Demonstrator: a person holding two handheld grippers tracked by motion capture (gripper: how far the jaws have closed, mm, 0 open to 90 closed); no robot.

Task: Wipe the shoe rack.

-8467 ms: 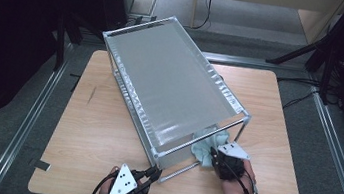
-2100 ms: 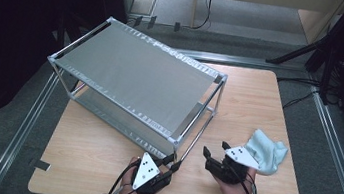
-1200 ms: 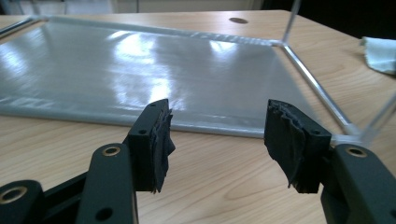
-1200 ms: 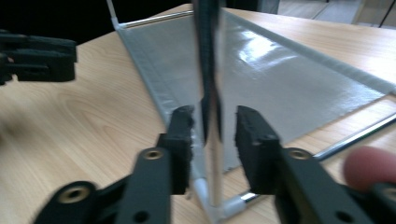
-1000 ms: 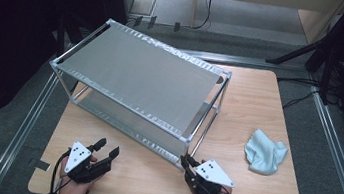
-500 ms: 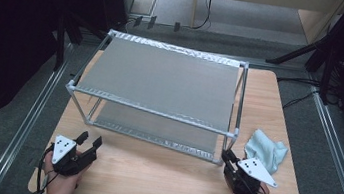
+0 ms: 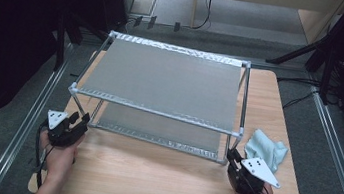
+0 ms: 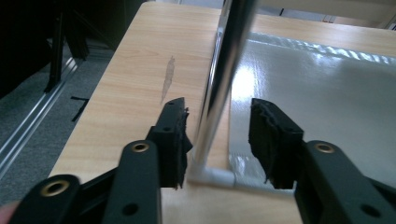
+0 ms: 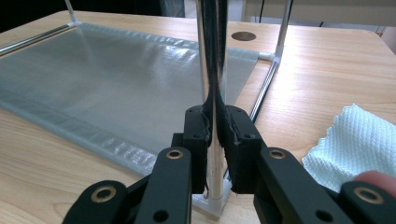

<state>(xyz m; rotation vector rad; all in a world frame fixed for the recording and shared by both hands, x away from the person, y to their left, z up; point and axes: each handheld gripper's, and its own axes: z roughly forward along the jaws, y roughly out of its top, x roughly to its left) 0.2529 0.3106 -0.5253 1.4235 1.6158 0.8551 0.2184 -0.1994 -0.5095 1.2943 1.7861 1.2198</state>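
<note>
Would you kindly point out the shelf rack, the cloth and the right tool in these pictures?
shelf rack (image 7: 167, 81): high view, middle of its top shelf.
cloth (image 7: 268, 149): high view, centre of the crumpled fabric.
right tool (image 9: 212, 128): right gripper view, between its tips, clamped on the rack's post.

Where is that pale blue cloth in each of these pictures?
High view: the cloth lies at the table's right edge, beside the shelf rack's near right post.
Left gripper view: no cloth here.
Right gripper view: the cloth lies at lower right.
Shared landmark: the rack's grey lower shelf.
</note>
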